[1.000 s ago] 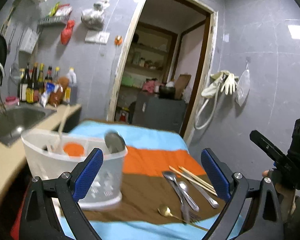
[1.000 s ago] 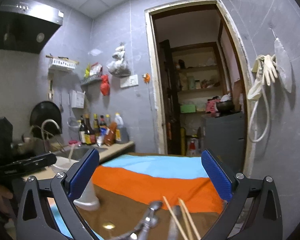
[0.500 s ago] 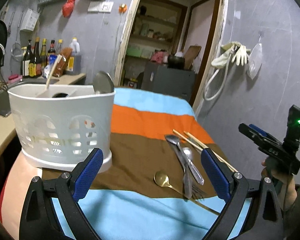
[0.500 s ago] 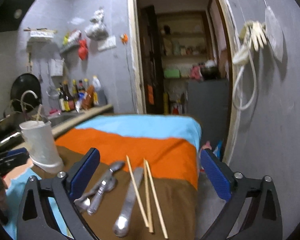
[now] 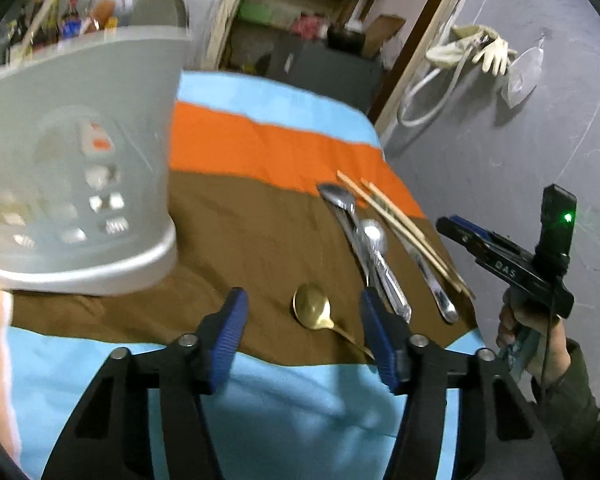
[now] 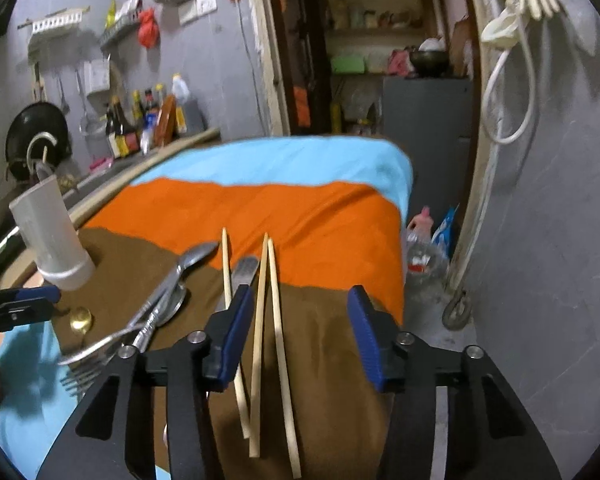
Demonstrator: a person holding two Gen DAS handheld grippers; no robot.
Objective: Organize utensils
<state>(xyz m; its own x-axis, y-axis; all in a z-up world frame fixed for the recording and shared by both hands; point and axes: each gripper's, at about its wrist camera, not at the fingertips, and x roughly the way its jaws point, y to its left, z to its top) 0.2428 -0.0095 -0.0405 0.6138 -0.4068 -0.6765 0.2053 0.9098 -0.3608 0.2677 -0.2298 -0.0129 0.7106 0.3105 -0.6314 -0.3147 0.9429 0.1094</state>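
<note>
both jaws, just narrowed and empty: right gripper [image 6: 296, 332] frames the lengthwise chopsticks [image 6: 274, 320] at lower centre, left gripper [image 5: 304, 328] the gold spoon [image 5: 312, 307].

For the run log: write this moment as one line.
left gripper: closing, empty, over gold spoon | right gripper: closing, empty, over chopsticks | holder: upright on cloth
</note>
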